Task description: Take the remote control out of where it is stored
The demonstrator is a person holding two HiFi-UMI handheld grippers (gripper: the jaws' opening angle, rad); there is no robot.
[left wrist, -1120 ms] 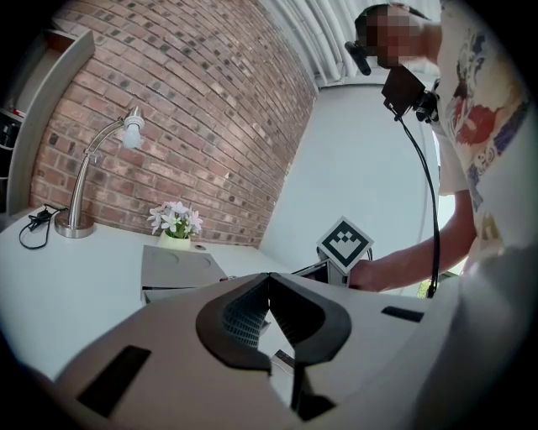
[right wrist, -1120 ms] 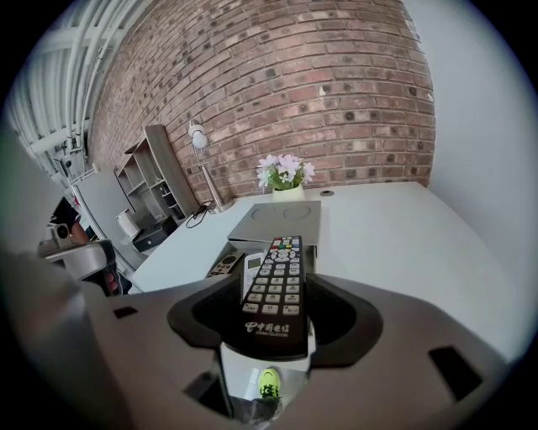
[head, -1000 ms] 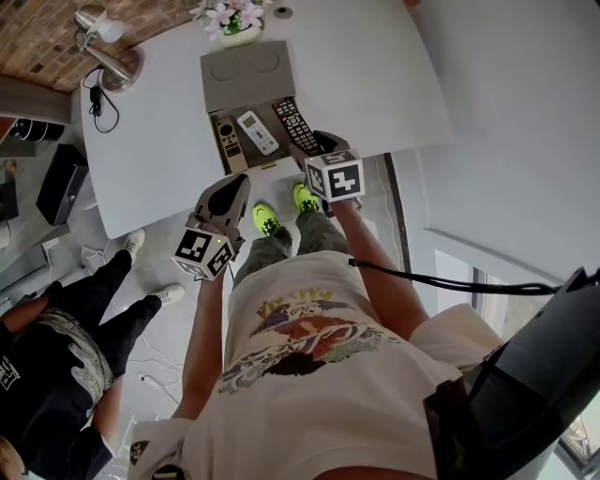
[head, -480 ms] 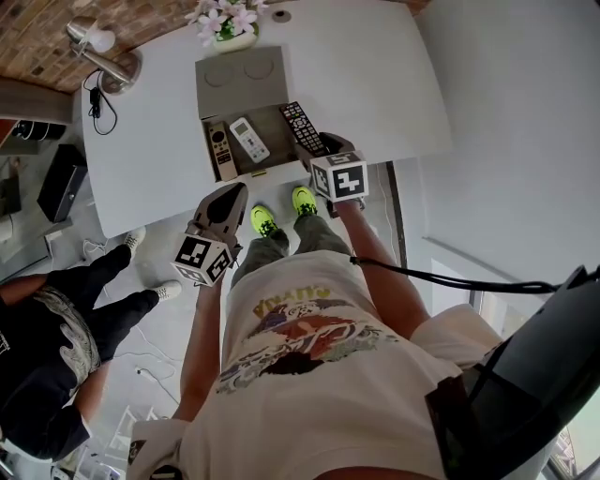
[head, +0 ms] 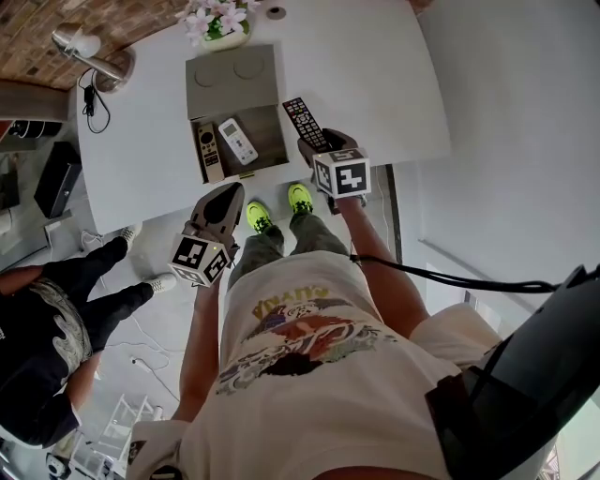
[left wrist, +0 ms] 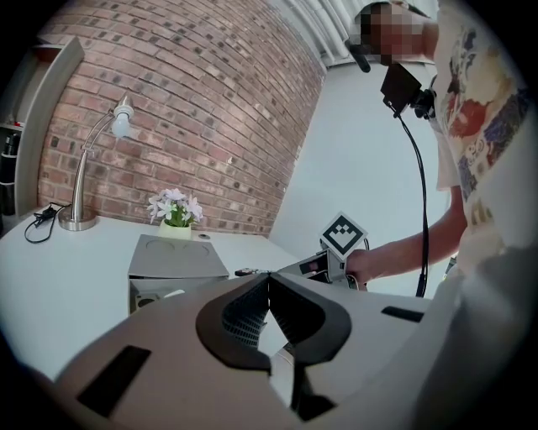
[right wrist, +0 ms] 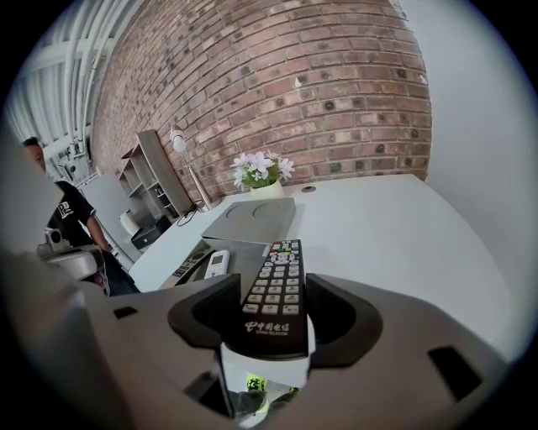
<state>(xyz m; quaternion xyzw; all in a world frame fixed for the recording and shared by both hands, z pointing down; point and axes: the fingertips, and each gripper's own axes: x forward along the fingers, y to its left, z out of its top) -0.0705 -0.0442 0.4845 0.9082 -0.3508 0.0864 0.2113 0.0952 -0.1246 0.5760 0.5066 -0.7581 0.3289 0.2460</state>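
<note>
1. A grey box (head: 267,142) sits on the white table (head: 375,75), close to the edge where the person stands. Its lid (head: 232,80) is thrown back flat, with 2 round dents showing in it.
2. In the open compartment 2 remotes lie side by side. A long slim remote (head: 207,150) runs along the left wall, and a small white remote (head: 237,141) lies just beside it, a little askew. The grey floor of the compartment shows to the right of them.
3. The black remote (right wrist: 282,264) is outside that compartment, at the box's right edge, buttons up. Its far end points across the table towards the brick wall (right wrist: 294,67). I cannot tell whether it touches the rim of the box.
4. The right gripper (right wrist: 273,290) pinches the near end of the black remote, with 1 jaw on each long side, set wide to take its width.
5. The left gripper (left wrist: 267,281) is held short of the table edge, well apart from the box. Its jaws are pressed together with nothing in them.
6. Beyond the lid a pot of flowers (head: 217,21) stands at the far side of the table. A desk lamp (head: 89,52) stands off at the left corner.
</note>
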